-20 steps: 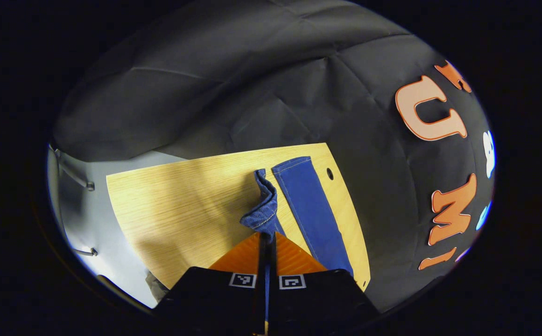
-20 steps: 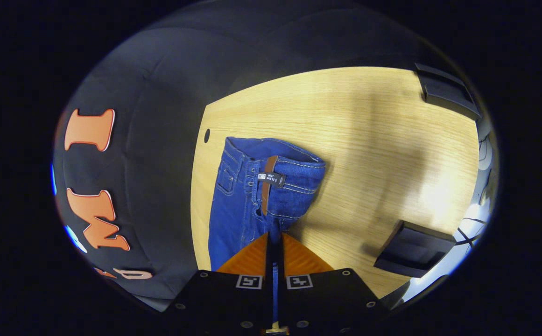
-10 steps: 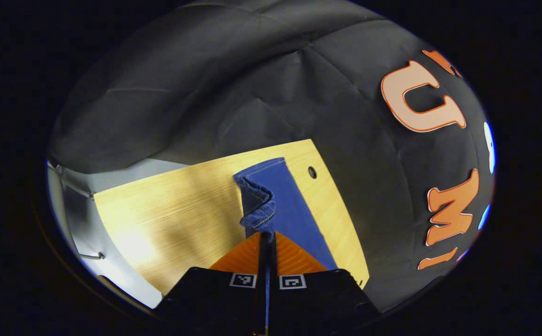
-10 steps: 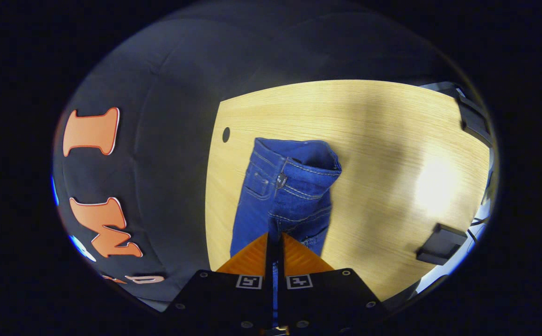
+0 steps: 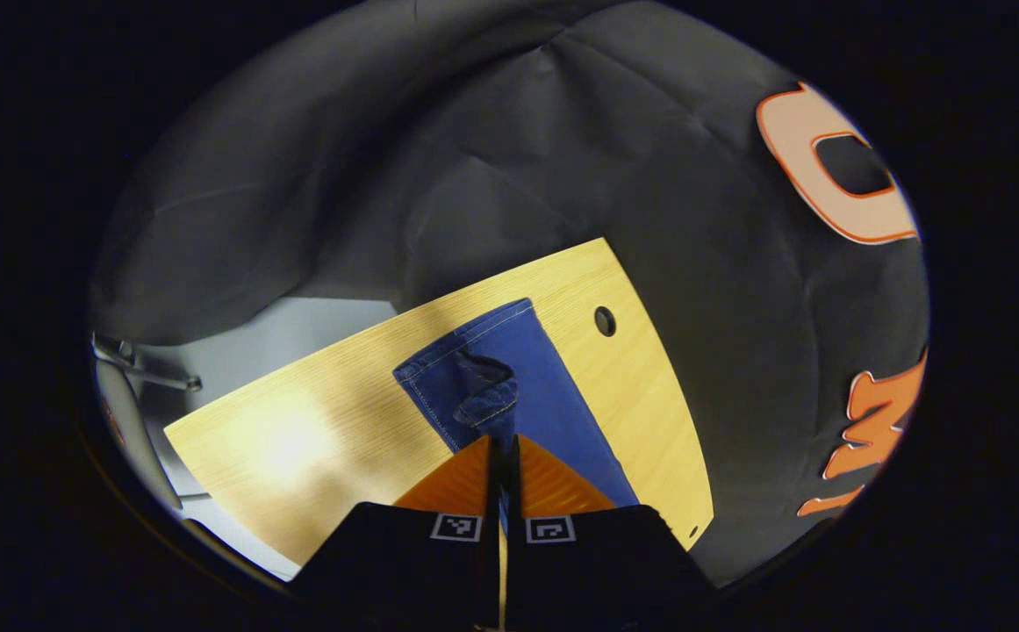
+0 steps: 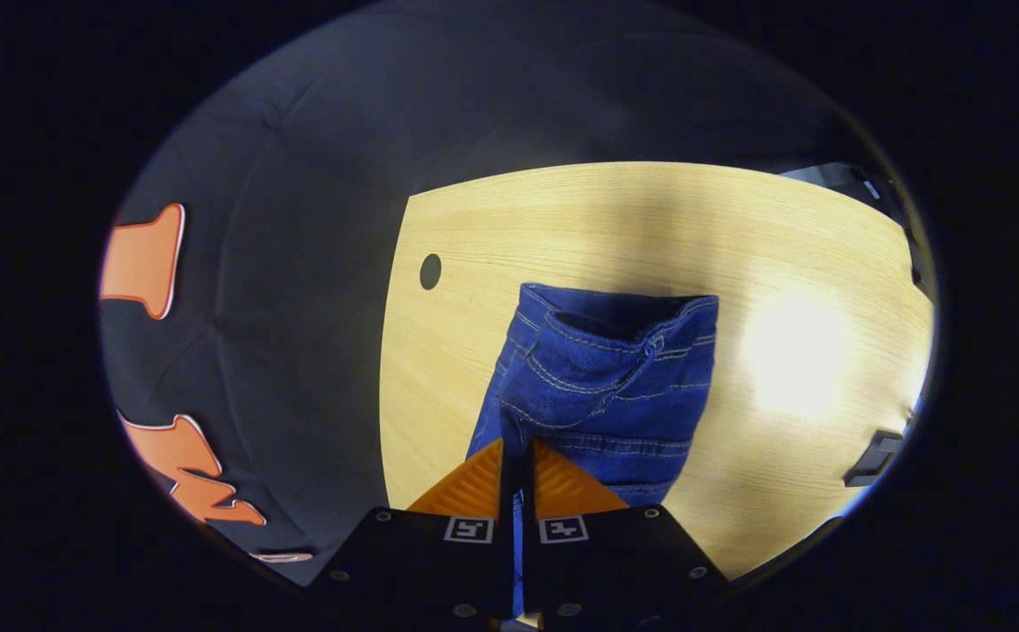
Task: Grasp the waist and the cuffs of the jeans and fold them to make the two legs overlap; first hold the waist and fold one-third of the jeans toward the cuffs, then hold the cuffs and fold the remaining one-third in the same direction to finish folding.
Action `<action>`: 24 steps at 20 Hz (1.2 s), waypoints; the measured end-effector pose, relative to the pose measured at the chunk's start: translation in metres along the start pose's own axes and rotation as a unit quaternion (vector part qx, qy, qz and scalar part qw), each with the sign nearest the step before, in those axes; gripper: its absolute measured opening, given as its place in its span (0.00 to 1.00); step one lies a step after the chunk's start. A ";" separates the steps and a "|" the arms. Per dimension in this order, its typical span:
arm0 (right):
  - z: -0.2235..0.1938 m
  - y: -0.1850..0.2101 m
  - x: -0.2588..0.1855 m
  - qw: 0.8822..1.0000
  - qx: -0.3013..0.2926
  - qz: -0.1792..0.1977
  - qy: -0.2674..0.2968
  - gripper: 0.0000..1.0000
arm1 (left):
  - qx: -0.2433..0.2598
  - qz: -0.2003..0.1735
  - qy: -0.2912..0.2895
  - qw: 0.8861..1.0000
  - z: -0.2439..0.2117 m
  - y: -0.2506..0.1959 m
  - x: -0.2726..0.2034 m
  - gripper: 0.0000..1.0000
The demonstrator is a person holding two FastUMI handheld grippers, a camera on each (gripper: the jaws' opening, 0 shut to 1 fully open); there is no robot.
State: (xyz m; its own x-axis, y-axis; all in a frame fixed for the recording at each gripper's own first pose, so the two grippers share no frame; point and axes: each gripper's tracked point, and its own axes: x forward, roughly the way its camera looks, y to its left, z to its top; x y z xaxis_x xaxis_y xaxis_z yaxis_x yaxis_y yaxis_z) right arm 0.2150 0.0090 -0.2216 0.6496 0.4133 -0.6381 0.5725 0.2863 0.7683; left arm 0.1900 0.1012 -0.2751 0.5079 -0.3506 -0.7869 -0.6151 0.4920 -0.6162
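Pinching jeans (image 6: pixel 601 386) in gripper (image 6: pixel 516 448)

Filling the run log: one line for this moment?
left gripper: shut on cuff | right gripper: shut on waist | jeans: legs overlapping on table

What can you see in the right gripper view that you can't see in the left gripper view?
The right gripper view shows the waist end of the jeans, with its waistband and thick stitching, and a small dark block near the table's edge.

The left gripper view shows the cuff end of the jeans lying flat, with a bunched bit of cuff pinched up, plus a grey floor beyond the table.

Both show the wooden table with a round hole, blue denim, and a gripper shut on the fabric.
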 end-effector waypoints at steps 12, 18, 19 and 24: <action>0.001 0.049 0.077 0.999 -0.015 -0.036 0.027 0.05 | 0.138 0.041 0.024 0.989 0.055 -0.042 0.120 0.28; 0.019 0.070 0.044 0.994 -0.106 0.012 -0.031 0.65 | 0.241 -0.040 -0.077 0.967 0.057 -0.097 0.088 0.80; 0.023 0.063 0.037 0.991 -0.130 0.007 -0.042 0.80 | 0.273 -0.044 -0.097 0.956 0.053 -0.102 0.081 0.87; 0.032 0.013 -0.001 0.969 -0.222 -0.042 -0.098 0.89 | 0.385 -0.081 -0.211 0.895 0.034 -0.138 0.038 0.96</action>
State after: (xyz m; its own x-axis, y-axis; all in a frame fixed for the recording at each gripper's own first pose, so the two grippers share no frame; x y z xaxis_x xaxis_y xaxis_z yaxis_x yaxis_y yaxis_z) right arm 0.2378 -0.0152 -0.2126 0.7179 0.2126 -0.6629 0.3837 0.6737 0.6316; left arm 0.3150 0.0472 -0.2192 0.8348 -0.2148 -0.5069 0.0029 0.9225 -0.3861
